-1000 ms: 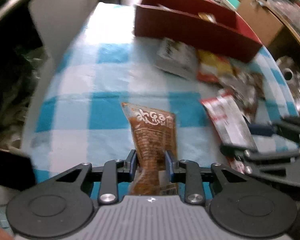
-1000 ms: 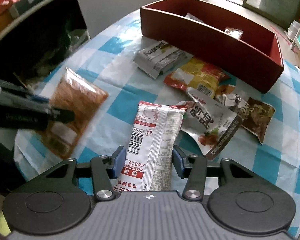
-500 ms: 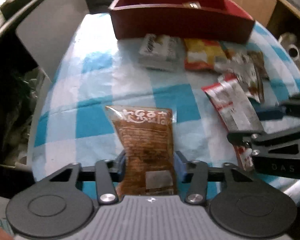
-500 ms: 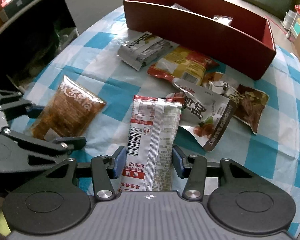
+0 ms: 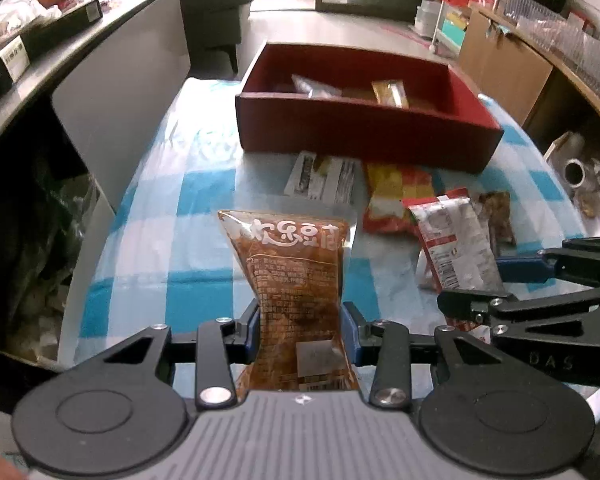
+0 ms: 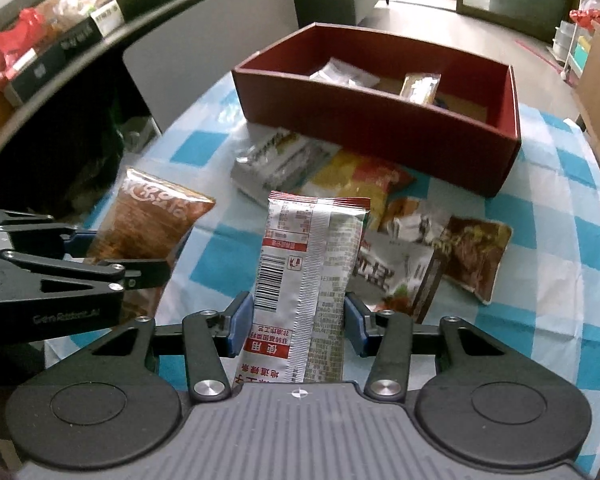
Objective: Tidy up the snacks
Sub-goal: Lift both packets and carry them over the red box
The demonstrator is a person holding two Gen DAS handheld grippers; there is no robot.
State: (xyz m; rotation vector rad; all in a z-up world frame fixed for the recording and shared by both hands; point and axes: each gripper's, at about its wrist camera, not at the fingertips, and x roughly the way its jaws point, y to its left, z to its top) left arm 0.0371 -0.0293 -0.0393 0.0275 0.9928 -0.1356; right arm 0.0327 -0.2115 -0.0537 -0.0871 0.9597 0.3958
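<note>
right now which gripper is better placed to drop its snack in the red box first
Likely the left. Both are loaded: left gripper holds the brown packet, right gripper the white-and-red packet. The red box sits more squarely ahead in the left view.

Both wrist views look down toward red box (image 5: pixel 364 128).

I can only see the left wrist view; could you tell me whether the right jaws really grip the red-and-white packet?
Observer: Yes. The right gripper has the packet pinched between its pads, barcode side up.
Operator: Thank you. Is anything hidden behind that packet?
Observer: A white pouch with large black characters lies on the cloth just beyond it.
Operator: And what is next to that pouch?
Observer: A dark packet lies flat at its right edge.
</note>
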